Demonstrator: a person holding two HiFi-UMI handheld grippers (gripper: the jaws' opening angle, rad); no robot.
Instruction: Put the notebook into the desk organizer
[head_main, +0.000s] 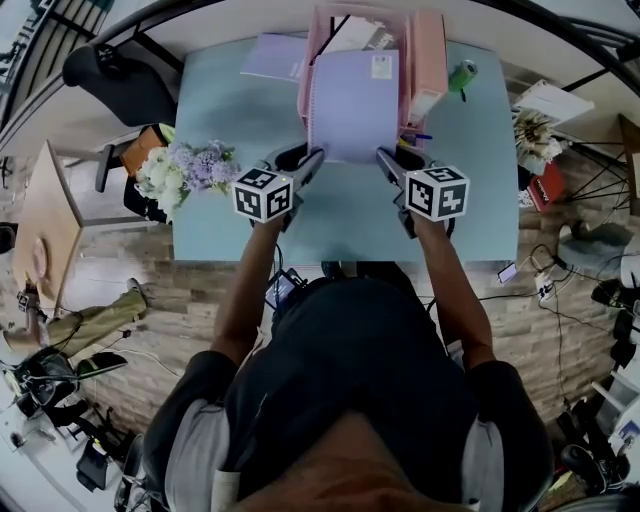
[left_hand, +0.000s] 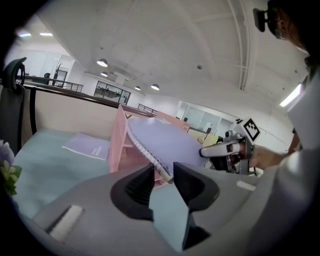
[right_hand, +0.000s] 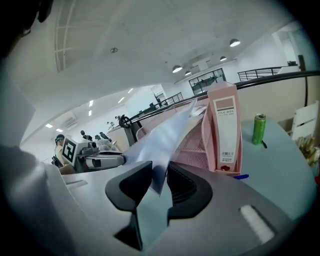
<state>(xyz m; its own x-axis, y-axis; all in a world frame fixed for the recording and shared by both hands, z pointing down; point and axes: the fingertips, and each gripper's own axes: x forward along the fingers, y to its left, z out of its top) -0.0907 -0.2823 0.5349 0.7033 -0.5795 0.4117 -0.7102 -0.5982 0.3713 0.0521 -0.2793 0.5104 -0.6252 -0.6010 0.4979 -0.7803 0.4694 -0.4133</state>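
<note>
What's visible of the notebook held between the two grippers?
The notebook is lilac, with a wire coil along its left edge and a small label in a far corner. It is held tilted above the table. The left gripper and right gripper each pinch a near corner, and its far end is over the pink organizer.

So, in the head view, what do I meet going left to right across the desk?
Flowers → flat purple booklet → spiral notebook → pink file box → green can.
</note>
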